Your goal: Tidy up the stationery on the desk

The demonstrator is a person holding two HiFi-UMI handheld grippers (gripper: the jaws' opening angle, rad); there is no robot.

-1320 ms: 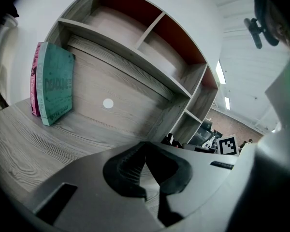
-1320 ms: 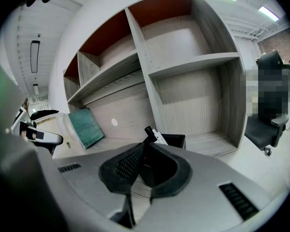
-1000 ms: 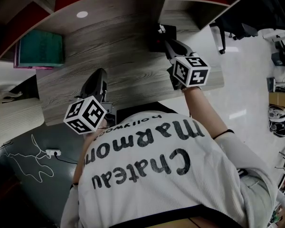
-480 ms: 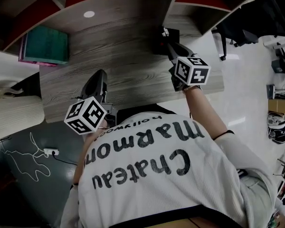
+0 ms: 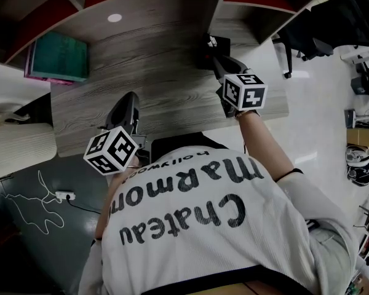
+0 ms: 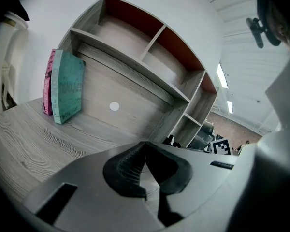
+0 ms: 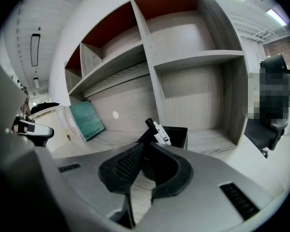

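A black pen holder (image 5: 203,53) stands on the wooden desk (image 5: 154,72) at the foot of the shelf divider, with a black and a white marker (image 7: 157,128) sticking out of it. My right gripper (image 5: 216,57) hovers just in front of the holder (image 7: 176,135), its jaws shut (image 7: 144,146) and nothing between them. My left gripper (image 5: 132,97) is over the desk's near edge, also shut and empty (image 6: 144,146). In the left gripper view the holder (image 6: 170,140) shows small at the far right of the desk.
A teal book (image 5: 56,59) and a pink book (image 6: 49,81) lean upright at the desk's left end. The shelf unit (image 7: 183,62) rises behind the desk with bare compartments. A black office chair (image 5: 323,23) stands on the floor to the right.
Only the head view has shifted a little. Both grippers stay where they were, shut.
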